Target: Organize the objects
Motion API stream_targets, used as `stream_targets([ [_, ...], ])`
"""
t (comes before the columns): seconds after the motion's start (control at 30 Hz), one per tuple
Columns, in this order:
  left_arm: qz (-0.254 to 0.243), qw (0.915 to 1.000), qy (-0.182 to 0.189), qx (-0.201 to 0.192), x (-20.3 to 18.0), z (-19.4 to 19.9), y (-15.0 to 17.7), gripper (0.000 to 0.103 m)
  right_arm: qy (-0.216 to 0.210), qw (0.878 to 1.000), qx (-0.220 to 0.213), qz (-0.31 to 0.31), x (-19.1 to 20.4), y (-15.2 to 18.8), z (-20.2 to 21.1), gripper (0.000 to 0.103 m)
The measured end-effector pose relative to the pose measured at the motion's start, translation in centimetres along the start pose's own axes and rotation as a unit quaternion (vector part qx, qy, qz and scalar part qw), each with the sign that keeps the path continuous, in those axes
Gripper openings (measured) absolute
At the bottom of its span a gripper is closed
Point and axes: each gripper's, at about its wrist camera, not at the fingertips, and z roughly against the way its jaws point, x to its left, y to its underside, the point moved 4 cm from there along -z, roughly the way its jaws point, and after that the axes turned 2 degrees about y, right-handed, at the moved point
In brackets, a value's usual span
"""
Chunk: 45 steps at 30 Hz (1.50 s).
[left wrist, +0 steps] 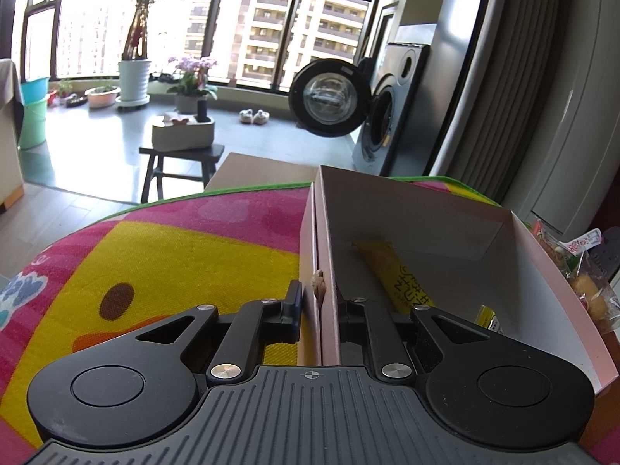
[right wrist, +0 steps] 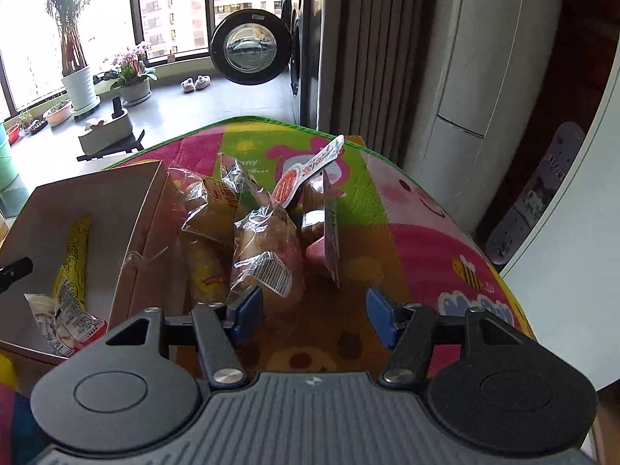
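- A bright cartoon play mat (right wrist: 407,232), pink, yellow and green, covers the work surface and carries everything else; in the left wrist view its yellow and pink field (left wrist: 174,255) fills the space left of the box.
- An open cardboard box (left wrist: 445,232) sits on the mat, white inside, pale pink outside. In the right wrist view the same box (right wrist: 97,201) lies at the left, its near corner torn.
- The left gripper (left wrist: 319,310) straddles the box's left wall: one finger is outside on the mat side, the other inside the box, and the jaws are pinched on that wall.
- The right gripper (right wrist: 314,312) hovers low over the mat just right of the box, its blue-padded jaws spread wide with nothing between them; its left pad (right wrist: 248,306) touches or nearly touches the nearest snack bag.
- A heap of clear-wrapped snack bags (right wrist: 267,248) lies on the mat just beside the box's right wall, outside it, with a barcode label facing the camera.
- A long yellow snack packet (left wrist: 395,275) lies on the box floor, running away from the left gripper; it shows in the right view too (right wrist: 75,255).
- A smaller white wrapped packet (right wrist: 62,321) rests in the near corner of the box, beside the yellow one.
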Motion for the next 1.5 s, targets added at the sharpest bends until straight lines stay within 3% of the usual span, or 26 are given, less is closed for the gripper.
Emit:
stream_targets([
  [0.33, -0.001, 1.0, 0.0, -0.001, 0.1, 0.1, 0.1, 0.015, 0.01, 0.996, -0.027, 0.08, 5.9, -0.5, -1.5, 0.061],
  [0.57, -0.001, 1.0, 0.0, -0.001, 0.1, 0.1, 0.1, 0.015, -0.013, 0.993, -0.048, 0.111, 8.7, -1.0, -1.0, 0.065],
  [0.97, -0.001, 1.0, -0.001, -0.001, 0.1, 0.2, 0.0, 0.015, 0.006, 0.995, -0.044, 0.088, 7.7, -2.6, -3.4, 0.065],
  [1.07, -0.001, 1.0, 0.0, -0.001, 0.1, 0.2, 0.0, 0.015, -0.004, 0.996, -0.039, 0.082, 7.1, -2.6, -3.6, 0.06],
  [1.13, -0.002, 1.0, -0.001, -0.001, 0.1, 0.2, -0.3, 0.015, 0.002, 0.996, -0.039, 0.084, 6.8, -2.3, -3.1, 0.038],
  [1.23, -0.002, 1.0, -0.001, -0.001, 0.2, 0.2, -0.3, 0.015, -0.006, 0.996, -0.04, 0.082, 6.1, -1.7, -2.0, 0.032],
  [1.5, -0.002, 1.0, 0.0, -0.001, 0.3, 0.2, -0.4, 0.015, -0.021, 0.996, -0.039, 0.072, 3.8, 1.4, 2.2, 0.027],
])
